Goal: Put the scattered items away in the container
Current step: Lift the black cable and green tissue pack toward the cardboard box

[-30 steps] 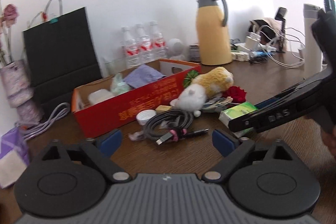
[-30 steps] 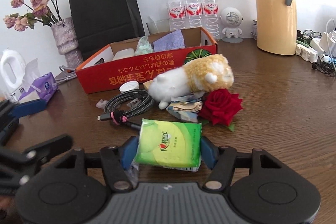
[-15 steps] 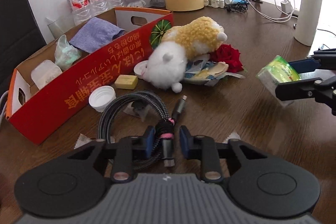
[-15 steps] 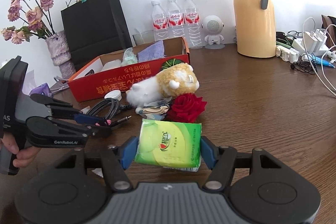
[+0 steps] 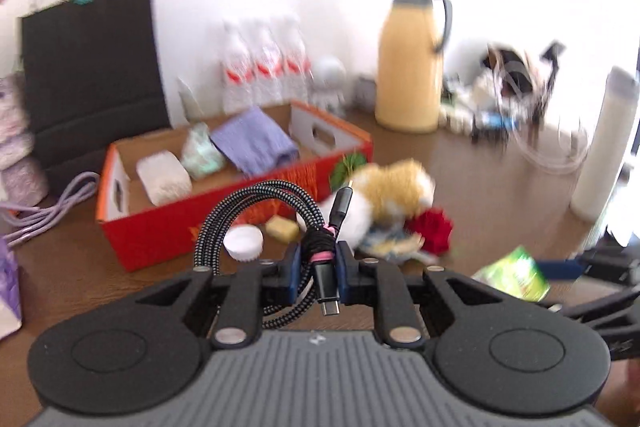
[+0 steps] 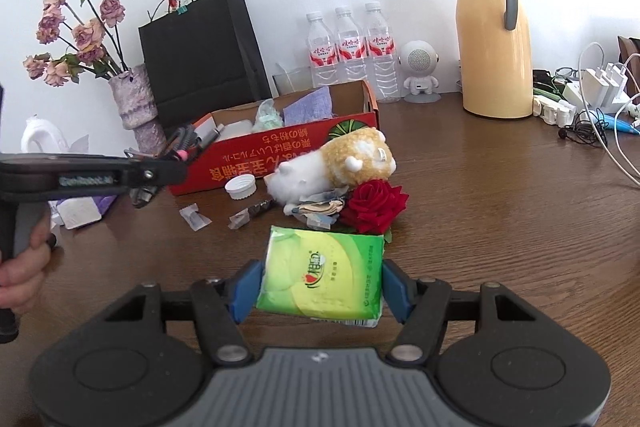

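Left gripper clamps a coiled USB cable; right gripper clamps a tissue pack. Lift both clear over the red cardboard box's wall before releasing.

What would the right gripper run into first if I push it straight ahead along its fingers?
Likely the red rose, just past the green tissue pack that the right gripper holds. The plush toy lies behind it. Depth is hard to judge; held high, it may clear both.
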`<state>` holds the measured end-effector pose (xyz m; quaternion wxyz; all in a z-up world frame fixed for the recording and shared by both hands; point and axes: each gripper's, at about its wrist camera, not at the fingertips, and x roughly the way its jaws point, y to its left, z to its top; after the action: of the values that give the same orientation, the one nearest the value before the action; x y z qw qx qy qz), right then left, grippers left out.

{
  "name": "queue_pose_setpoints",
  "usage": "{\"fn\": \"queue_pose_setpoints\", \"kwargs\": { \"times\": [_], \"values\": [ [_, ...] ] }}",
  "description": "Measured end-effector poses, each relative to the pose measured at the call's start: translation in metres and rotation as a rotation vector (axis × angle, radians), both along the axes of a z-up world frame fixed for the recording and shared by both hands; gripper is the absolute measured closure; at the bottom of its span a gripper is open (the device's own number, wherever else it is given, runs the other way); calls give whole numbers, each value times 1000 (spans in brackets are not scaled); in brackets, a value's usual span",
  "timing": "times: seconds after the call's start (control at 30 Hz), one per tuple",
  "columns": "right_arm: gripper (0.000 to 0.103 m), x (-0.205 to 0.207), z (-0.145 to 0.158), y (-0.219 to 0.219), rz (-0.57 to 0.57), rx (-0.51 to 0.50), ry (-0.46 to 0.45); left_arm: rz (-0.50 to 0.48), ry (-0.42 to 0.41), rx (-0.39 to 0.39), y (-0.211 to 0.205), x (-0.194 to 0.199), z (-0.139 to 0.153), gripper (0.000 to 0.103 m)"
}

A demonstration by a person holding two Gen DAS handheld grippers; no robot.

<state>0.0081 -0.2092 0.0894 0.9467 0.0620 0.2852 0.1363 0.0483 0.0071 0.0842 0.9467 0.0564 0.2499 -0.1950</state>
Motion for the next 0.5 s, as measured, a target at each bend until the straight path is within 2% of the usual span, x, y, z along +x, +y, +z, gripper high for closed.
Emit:
{"fn": "queue_pose_setpoints", "kwargs": {
  "times": [0.13,0.23,0.27,0.37,0.5],
  "values": [
    [40,-9,11,7,20,4,-37,114,-106,-90,7,-58,11,85],
    [40,-18,20,15,41,-1,-65,226,-114,-165,10,-92,8,85],
    [40,-21,22,17,47,-4,-75,284,-119,-170,10,-103,5,85],
    [40,-35,29,25,76,-12,-108,401,-185,-107,2,-136,-2,85],
    [40,-59,34,30,98,-35,-156,439,-221,-100,-3,-171,-5,85]
  ]
}}
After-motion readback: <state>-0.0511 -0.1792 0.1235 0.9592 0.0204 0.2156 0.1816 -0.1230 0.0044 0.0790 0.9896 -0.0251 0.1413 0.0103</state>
